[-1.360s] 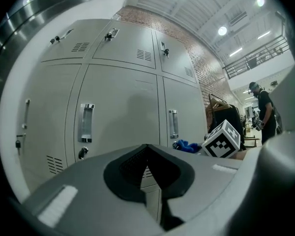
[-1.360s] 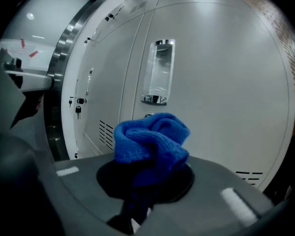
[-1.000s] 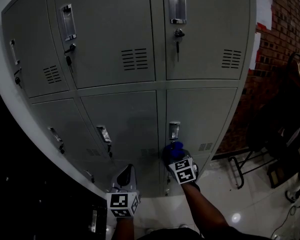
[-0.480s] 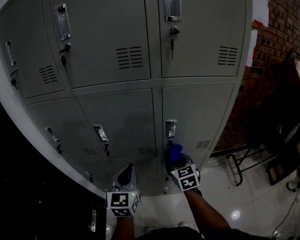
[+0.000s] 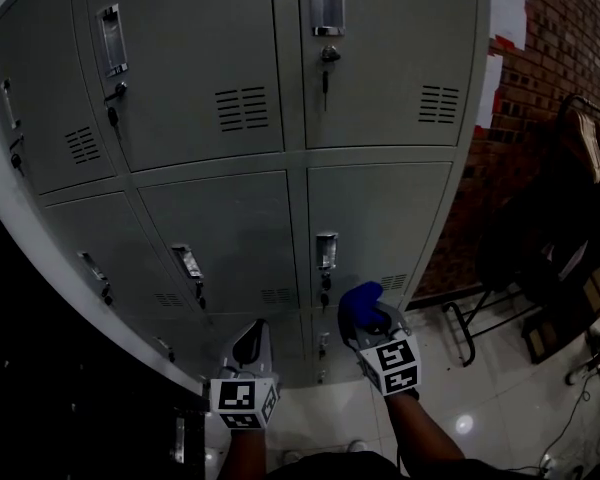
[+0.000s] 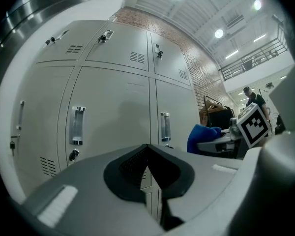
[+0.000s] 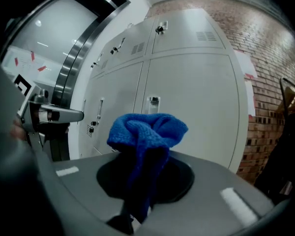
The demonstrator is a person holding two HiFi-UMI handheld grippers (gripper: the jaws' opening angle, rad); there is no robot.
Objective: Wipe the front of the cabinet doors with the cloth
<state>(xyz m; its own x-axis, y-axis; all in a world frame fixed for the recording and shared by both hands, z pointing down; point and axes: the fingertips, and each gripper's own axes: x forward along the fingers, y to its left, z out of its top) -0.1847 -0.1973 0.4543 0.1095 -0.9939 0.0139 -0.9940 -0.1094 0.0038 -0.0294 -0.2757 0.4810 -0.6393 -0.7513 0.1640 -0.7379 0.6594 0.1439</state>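
Note:
A grey metal locker cabinet (image 5: pixel 250 98) with several doors fills the head view. My right gripper (image 5: pixel 368 318) is shut on a bunched blue cloth (image 5: pixel 361 302), held low in front of the lower right door (image 5: pixel 380 218), just below its handle (image 5: pixel 326 250). In the right gripper view the cloth (image 7: pixel 147 132) sticks up between the jaws, a little off the door (image 7: pixel 191 102). My left gripper (image 5: pixel 248 346) hangs beside it, shut and holding nothing, in front of the bottom doors. The left gripper view shows the doors (image 6: pixel 113 102) and the cloth (image 6: pixel 201 137) at right.
A brick wall (image 5: pixel 550 78) stands right of the cabinet, with white and red papers (image 5: pixel 502 18) on it. Dark chairs (image 5: pixel 540 268) stand on the glossy floor (image 5: pixel 480 408) at right. A dark area lies at left.
My right gripper with the cloth has drawn down and to the right, away from the handle of the lower right door. The left gripper has hardly moved.

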